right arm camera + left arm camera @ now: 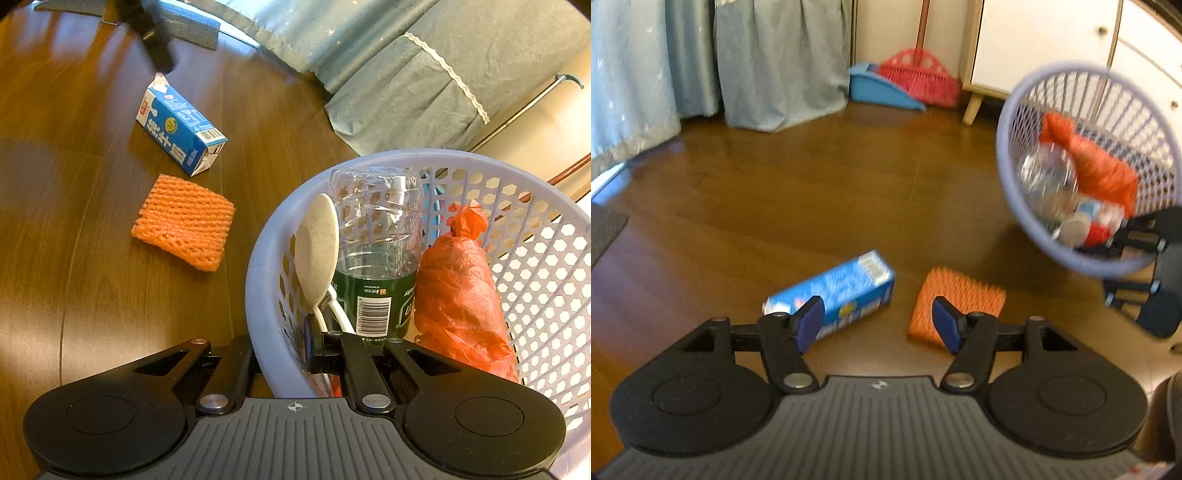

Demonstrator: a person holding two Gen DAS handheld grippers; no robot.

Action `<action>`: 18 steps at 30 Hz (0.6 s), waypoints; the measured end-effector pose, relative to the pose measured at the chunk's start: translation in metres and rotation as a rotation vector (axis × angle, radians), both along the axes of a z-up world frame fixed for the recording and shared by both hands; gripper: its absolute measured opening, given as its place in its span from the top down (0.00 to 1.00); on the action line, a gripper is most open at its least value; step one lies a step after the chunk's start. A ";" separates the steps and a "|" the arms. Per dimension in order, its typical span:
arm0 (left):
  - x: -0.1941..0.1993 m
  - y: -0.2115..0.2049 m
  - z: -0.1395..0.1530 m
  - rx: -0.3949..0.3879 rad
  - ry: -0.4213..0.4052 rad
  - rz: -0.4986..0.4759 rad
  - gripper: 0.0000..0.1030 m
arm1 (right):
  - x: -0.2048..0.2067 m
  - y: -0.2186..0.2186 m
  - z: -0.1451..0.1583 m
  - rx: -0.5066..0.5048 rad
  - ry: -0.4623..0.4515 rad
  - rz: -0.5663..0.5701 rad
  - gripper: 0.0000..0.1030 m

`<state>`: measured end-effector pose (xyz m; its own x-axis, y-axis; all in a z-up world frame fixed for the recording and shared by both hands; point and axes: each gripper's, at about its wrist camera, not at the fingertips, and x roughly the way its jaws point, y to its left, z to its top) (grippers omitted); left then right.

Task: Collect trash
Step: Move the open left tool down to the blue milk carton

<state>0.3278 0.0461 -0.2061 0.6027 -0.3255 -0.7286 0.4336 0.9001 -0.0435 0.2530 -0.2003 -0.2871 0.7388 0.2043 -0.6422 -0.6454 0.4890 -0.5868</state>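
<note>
Two bits of trash sit on the brown wooden floor: a blue rectangular milk carton (836, 295) on the left, an orange foam net sleeve (956, 301) just right of it. My left gripper (879, 323) hangs wide open above them. My right gripper (286, 349) is clamped on the near rim of the lilac plastic mesh basket (535, 236), holding a clear plastic bottle (376, 251), beige spoon (317, 243) and knotted orange plastic bag (461, 291).

Floor (812, 192): brown wood grain. Carton (181, 133), upper left of right wrist view: blue, white print, barcode. Foam net (184, 221) below it: orange mesh. Basket (258, 295), lower right: lilac, hexagon holes. Inside: orange bag (461, 295), clear bottle (376, 240) with green label, speckled beige spoon (317, 240). Curtains (701, 66), upper left of left wrist view: pale blue.
</note>
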 end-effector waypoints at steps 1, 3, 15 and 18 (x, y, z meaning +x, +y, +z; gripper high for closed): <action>-0.002 0.001 -0.004 0.013 0.003 -0.003 0.42 | 0.000 0.000 0.000 0.000 0.000 0.000 0.95; -0.003 0.003 -0.011 0.036 -0.004 -0.012 0.41 | 0.000 0.000 0.000 -0.002 -0.001 0.000 0.95; 0.031 0.014 -0.035 0.194 -0.073 -0.027 0.31 | -0.001 -0.002 -0.004 -0.019 -0.006 0.011 0.95; 0.042 0.005 -0.044 0.239 -0.089 -0.107 0.29 | -0.001 -0.002 -0.007 -0.028 -0.007 0.013 0.95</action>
